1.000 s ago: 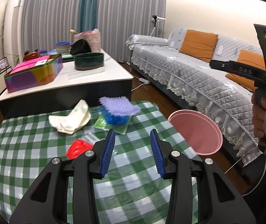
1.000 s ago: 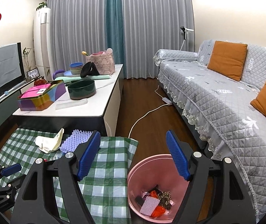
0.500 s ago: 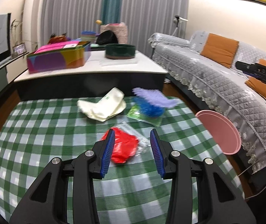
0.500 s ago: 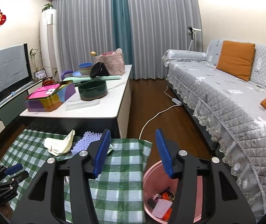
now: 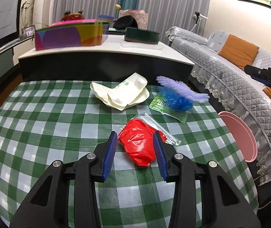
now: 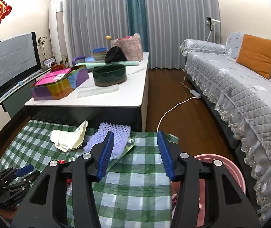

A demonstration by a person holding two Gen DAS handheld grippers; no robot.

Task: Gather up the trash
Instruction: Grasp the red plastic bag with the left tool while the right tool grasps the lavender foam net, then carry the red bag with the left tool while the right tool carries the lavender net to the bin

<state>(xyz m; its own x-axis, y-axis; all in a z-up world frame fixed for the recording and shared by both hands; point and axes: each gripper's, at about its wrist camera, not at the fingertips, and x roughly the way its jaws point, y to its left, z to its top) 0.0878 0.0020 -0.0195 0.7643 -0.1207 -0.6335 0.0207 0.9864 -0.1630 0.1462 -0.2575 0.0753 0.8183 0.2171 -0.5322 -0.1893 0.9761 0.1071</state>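
A crumpled red plastic bag [image 5: 139,144] lies on the green checked tablecloth [image 5: 49,125], with a clear wrapper [image 5: 158,126] beside it. My left gripper [image 5: 135,138] is open, its blue pads on either side of the red bag. Farther back lie a cream paper wrapper [image 5: 124,93], a purple foam net [image 5: 181,89] over blue netting and a green packet [image 5: 165,107]. My right gripper [image 6: 135,138] is open and empty above the table's right edge, near the purple net [image 6: 114,136]. The pink trash bin [image 6: 228,169] stands on the floor at the right, with trash in it.
A white coffee table [image 6: 116,98] behind holds a colourful box [image 6: 59,85], a dark green bowl [image 6: 109,75] and other items. A grey sofa [image 6: 240,91] with orange cushions runs along the right. A white cable [image 6: 175,108] lies on the wooden floor.
My left gripper has swung left from the bin and come down around the red bag. My right gripper has narrowed somewhat and shifted left over the table edge.
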